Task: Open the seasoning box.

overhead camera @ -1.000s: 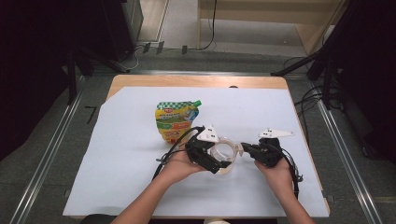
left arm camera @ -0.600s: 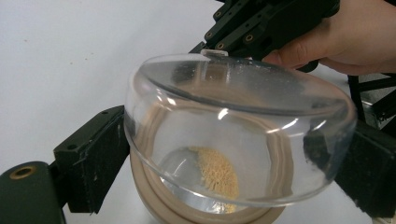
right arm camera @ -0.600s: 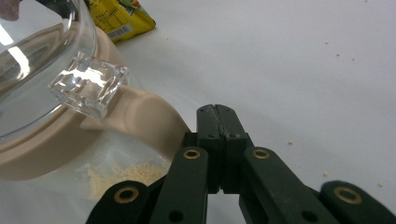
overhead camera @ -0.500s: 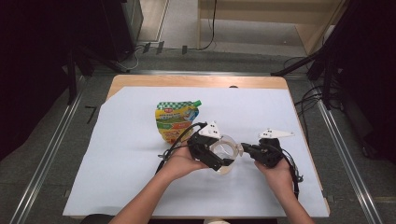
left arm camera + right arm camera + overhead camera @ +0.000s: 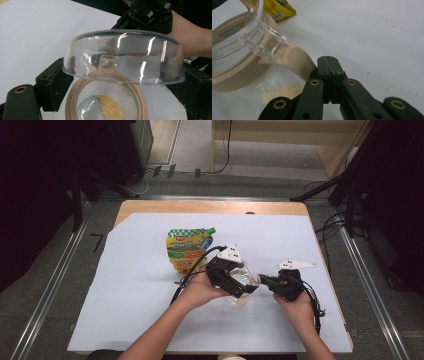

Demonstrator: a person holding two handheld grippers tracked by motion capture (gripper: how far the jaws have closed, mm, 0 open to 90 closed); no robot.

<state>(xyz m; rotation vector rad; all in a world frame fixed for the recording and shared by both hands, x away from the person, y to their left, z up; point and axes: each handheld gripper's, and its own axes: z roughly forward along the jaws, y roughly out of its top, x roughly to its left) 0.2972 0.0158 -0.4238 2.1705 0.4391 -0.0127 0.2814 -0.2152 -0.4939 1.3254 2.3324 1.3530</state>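
White paper covers the table [image 5: 125, 285], where the left gripper [image 5: 239, 281], jaws spread wide around the clear jar [image 5: 106, 105], has its hinged lid [image 5: 125, 57] tilted up just ahead, while the right gripper [image 5: 327, 65], jaws pressed together, touches the jar's beige tab [image 5: 294, 58] right at its tips.

A wooden table [image 5: 150, 206] under a white sheet [image 5: 125, 285] stands on grey floor [image 5: 45, 295]. Metal rails [image 5: 55, 270] run along both its sides. Beyond its far edge, cables [image 5: 150, 172] trail across the floor beside a light wooden cabinet [image 5: 300, 135]; darkness flanks both.
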